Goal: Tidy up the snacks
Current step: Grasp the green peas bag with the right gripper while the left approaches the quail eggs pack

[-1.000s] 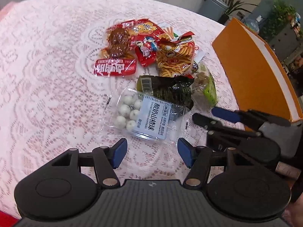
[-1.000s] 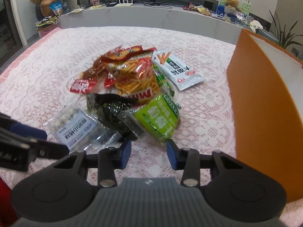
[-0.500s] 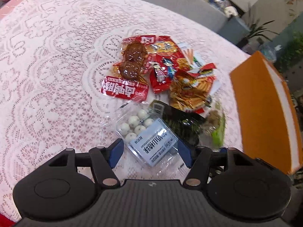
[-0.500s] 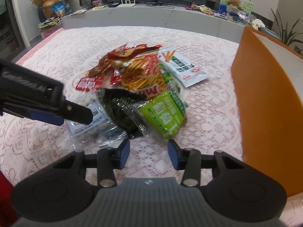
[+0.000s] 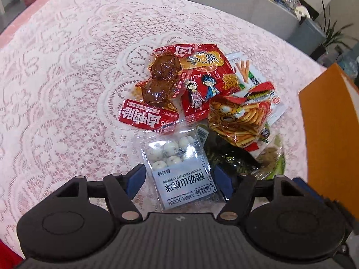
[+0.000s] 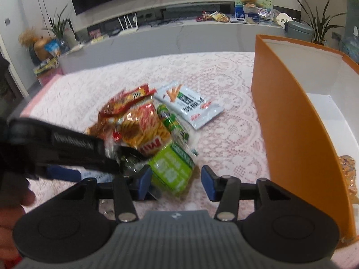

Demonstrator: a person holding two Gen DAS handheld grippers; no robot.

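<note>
Opening my left gripper [image 5: 178, 179] around the clear hawthorn-ball packet [image 5: 179, 165] at the near edge of the snack pile [image 5: 202, 103] on the bench [image 5: 67, 67]; pads not touching. My right gripper [image 6: 176, 182] is opening over the green packet [image 6: 172, 168], beside the orange box [image 6: 291, 123].

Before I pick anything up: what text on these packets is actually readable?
"酸奶山楂球" and "YOGURT-COATED HAWTHORN": white label on the clear ball packet.
"酸奶味": same label, smaller print.
"0260103...51102": label edge; middle digits unclear.
Red duck packet: large white characters, not reliably readable.
Green packet, white stick packet, chip bag: blurred.
</note>
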